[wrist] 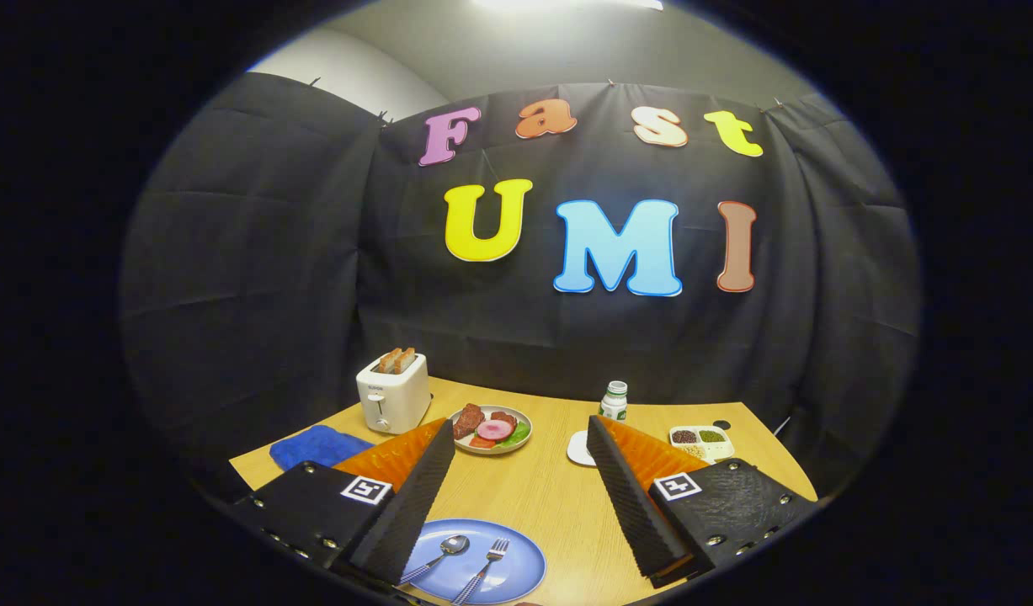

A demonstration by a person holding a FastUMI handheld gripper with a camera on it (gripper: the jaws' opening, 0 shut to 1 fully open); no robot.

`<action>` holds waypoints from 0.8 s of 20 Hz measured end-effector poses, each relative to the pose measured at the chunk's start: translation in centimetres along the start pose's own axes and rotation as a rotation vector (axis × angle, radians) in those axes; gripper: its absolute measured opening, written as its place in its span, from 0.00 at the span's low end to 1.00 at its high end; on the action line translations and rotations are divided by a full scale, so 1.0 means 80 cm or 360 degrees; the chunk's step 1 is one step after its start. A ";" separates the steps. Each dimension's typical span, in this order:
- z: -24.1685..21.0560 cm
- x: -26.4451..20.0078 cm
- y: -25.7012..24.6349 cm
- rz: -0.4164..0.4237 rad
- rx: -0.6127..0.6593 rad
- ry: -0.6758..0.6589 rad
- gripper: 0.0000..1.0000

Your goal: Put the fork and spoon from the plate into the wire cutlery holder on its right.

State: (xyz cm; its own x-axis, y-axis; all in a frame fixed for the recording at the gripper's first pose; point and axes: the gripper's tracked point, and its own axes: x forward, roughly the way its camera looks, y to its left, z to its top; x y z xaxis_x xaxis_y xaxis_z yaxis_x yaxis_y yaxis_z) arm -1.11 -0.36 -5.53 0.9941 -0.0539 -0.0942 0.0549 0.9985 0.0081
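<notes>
A blue plate (520, 572) lies on the wooden table (550, 497), low between my fingers and close to the left one. On it rest a spoon (449, 547) and a fork (487, 560) side by side, heads pointing away from me, handles toward me. My gripper (520, 423) hovers above the table, open wide, with nothing between its fingers. The left finger covers the plate's left edge.
Beyond the fingers stand a white toaster (392, 391) with toast, a plate of food (482, 452), a small bottle (615, 401), a white coaster (577, 450) and a divided tray (701, 442) of spices. A blue cloth (314, 446) lies at the left.
</notes>
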 end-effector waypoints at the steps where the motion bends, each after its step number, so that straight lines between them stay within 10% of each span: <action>1: -0.007 -0.001 0.001 -0.0021 0.0008 0.0024 0.97; 16: -0.183 -0.014 0.041 -0.0042 0.0050 0.0775 0.98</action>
State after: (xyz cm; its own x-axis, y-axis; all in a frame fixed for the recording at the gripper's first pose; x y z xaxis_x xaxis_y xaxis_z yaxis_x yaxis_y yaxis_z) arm -3.41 3.18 -19.99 0.8334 -0.0591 -0.5495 0.0896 0.9956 0.0288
